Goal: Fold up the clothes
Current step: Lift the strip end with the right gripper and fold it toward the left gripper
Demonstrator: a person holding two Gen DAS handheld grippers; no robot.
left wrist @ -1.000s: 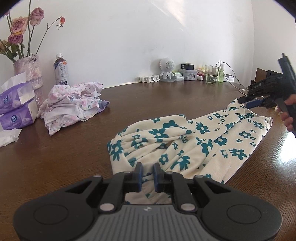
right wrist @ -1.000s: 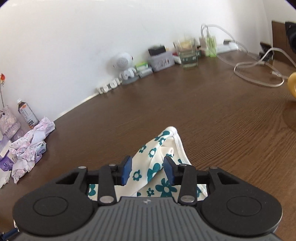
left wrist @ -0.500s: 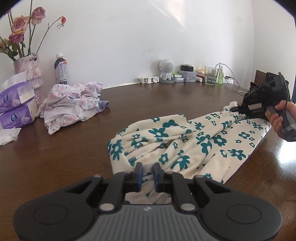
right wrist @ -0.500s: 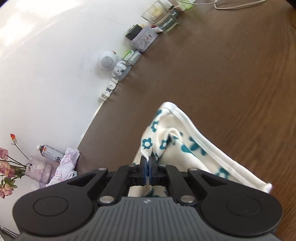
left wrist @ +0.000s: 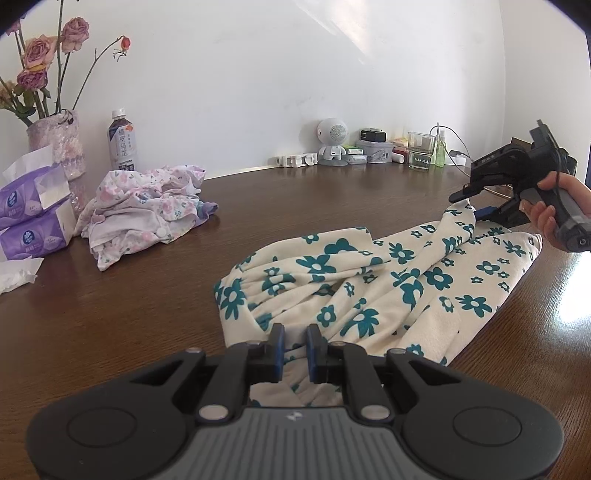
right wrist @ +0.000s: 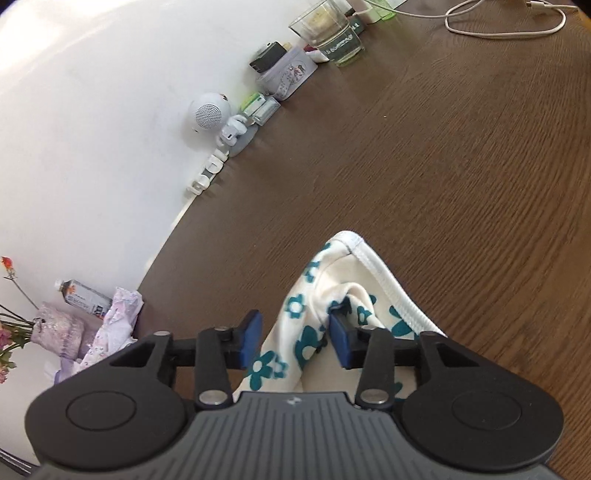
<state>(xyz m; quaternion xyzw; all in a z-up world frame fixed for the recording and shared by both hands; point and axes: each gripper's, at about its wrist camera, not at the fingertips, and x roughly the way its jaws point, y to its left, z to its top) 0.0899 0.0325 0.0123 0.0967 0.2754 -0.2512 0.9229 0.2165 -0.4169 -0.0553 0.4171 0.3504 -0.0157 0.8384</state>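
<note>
A cream garment with teal flowers (left wrist: 369, 280) lies crumpled on the brown table (left wrist: 110, 314). My left gripper (left wrist: 295, 345) sits low at its near end, the narrow gap between its fingers pinching a bunch of the fabric. At the far right end a hand holds my right gripper (left wrist: 466, 206) above the table. A raised corner of the garment reaches up to it. In the right wrist view the right gripper (right wrist: 295, 336) stands open. The garment's white-hemmed corner (right wrist: 354, 258) passes between its blue pads and drapes over the right finger (right wrist: 340, 332).
A pile of pink floral clothes (left wrist: 147, 206) lies at the back left. Beside it are purple tissue packs (left wrist: 29, 221), a vase of dried roses (left wrist: 59, 147) and a bottle (left wrist: 122, 142). Along the wall stand a white speaker figure (left wrist: 332, 140), small boxes, a glass (left wrist: 419, 149) and a cable (right wrist: 506, 22).
My right gripper closed on the garment's hem half a second ago and has now opened again. It also tilted and rose slightly. The left gripper has stayed put.
</note>
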